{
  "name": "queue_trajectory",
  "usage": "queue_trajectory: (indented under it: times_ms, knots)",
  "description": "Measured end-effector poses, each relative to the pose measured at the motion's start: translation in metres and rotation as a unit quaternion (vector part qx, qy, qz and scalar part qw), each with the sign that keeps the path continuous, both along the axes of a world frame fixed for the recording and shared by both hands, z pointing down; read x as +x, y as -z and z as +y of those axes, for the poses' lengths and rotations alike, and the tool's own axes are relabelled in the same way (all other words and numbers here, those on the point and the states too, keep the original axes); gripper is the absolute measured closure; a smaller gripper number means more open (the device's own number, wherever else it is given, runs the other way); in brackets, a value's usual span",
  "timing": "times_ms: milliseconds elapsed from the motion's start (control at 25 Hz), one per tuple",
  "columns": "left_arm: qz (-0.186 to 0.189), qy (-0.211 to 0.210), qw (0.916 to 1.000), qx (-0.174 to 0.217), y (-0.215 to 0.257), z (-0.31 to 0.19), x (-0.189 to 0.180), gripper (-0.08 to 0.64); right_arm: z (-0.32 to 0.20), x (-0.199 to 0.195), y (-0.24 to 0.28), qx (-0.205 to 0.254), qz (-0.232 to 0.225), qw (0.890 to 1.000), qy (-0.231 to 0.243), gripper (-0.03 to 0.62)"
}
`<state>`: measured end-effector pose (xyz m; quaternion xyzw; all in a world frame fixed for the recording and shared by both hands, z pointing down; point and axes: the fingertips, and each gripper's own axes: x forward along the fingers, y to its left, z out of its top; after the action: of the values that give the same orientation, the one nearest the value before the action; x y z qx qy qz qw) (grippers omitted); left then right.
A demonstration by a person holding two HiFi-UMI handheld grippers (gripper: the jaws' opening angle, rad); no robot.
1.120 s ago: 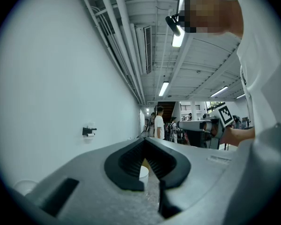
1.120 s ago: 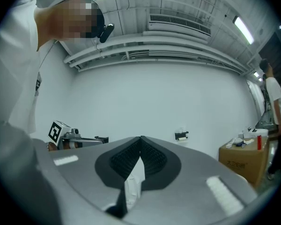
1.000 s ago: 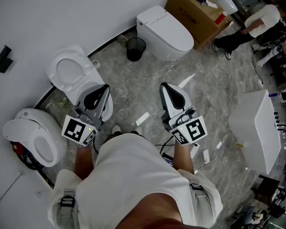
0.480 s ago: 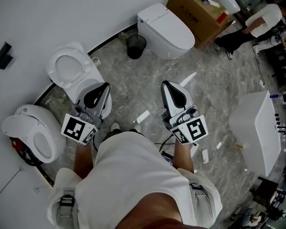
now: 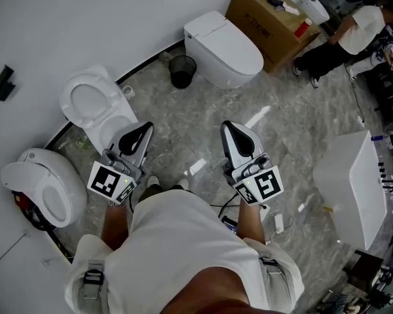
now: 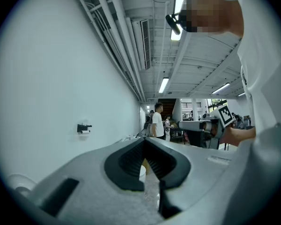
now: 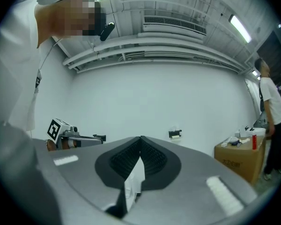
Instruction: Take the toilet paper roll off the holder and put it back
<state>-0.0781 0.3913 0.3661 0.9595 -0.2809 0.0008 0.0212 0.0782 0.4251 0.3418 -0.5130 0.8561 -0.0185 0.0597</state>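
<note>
The left claw (image 6: 144, 142) is fully closed. Its two ribbed black pads meet at the tips and nothing is between them. The right claw (image 7: 140, 139) is closed in the same way, tip on tip. A white sliver shows in the opening behind its tips (I cannot tell what it is). Each claw carries a marker cube (image 5: 109, 182) with a black-and-white square pattern and no letters on it. In the head view both claws are held in front of the person (image 5: 183, 241), apart from each other, and point forward above the gray marbled floor (image 5: 203, 120).

The toilet paper roll (image 6: 85, 132) sits on its dark holder (image 6: 83, 126) on the white wall (image 5: 65, 18), well apart from both claws; neither claw touches it.

In the head view the left claw overlaps the front of a white toilet with open seat (image 5: 92, 103). One more toilet (image 5: 42, 188) is to its left, by the wall. Farther forward a third toilet with closed lid (image 5: 223, 41) stands just beside a small black bin (image 5: 182, 70). Beyond it is a brown cardboard box (image 5: 265, 15) with dark print on its side, too small to read. Another person (image 5: 354, 28) is near the box. At the right is a large white tub (image 5: 350, 188).
</note>
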Motion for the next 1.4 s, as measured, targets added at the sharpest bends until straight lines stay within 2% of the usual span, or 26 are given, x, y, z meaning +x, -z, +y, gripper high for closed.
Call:
queue_trajectory:
  times_ms: [280, 560, 720, 920, 1160, 1400]
  knots:
    - [-0.013, -0.010, 0.9999, 0.003, -0.003, 0.001, 0.041, 0.560, 0.000, 0.041, -0.005, 0.003, -0.010, 1.000, -0.005, 0.591]
    - [-0.017, 0.000, 0.9998, 0.004, -0.008, -0.025, 0.040, 0.560, -0.023, 0.043, -0.012, 0.003, -0.012, 1.000, 0.002, 0.591]
    - [-0.015, 0.001, 0.9999, -0.001, -0.015, -0.062, 0.040, 0.560, -0.055, 0.043, -0.017, 0.002, -0.009, 1.000, 0.002, 0.591]
    - [-0.004, -0.004, 1.0000, -0.006, -0.027, -0.148, 0.045, 0.560, -0.131, 0.048, -0.028, -0.008, 0.000, 1.000, -0.008, 0.591]
    - [0.015, -0.007, 0.9999, -0.001, -0.018, -0.299, 0.043, 0.561, -0.282, 0.040, -0.021, -0.014, 0.009, 1.000, -0.011, 0.591]
    - [0.026, -0.001, 0.9996, 0.011, 0.010, -0.428, 0.038, 0.560, -0.413, 0.038, 0.009, 0.006, 0.009, 1.000, -0.014, 0.591]
